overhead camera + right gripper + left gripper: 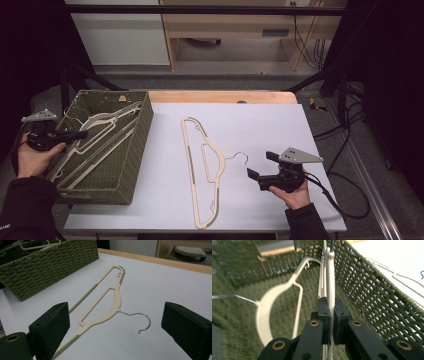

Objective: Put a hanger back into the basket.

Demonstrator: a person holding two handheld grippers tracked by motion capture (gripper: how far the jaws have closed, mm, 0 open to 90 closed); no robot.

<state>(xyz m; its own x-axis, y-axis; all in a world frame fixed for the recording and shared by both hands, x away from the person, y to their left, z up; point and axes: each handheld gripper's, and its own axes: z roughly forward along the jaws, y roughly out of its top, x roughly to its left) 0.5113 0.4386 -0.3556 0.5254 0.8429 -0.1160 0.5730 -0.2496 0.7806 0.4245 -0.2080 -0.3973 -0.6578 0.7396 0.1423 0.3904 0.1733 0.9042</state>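
While the left hand [31,159] sits just outside the basket's [134,150] outer wall, its left gripper [75,135] reaches in over the rim, and look at that, the jaws are pinched tight on the thin edge of a cream hanger [330,277] inside the basket. From the left gripper view you can see that bar running straight out between the two black pads, with a second hanger [265,307] lying on the woven floor beside it, curved shoulder and all. Off past the basket's inner wall, flat on the white table [280,125], lies another cream hanger [202,170], long bar nearest the basket, wire hook [239,157] pointing away from it. Farther from the basket again, just beyond that hook, there's the right gripper [261,165] in the right hand [295,195], jaws spread wide and holding nothing. Its own view has the hook [140,320] lying between the two open pads, out ahead of them, not touching either. Beyond the basket, the table's wooden edge [220,96] shows.
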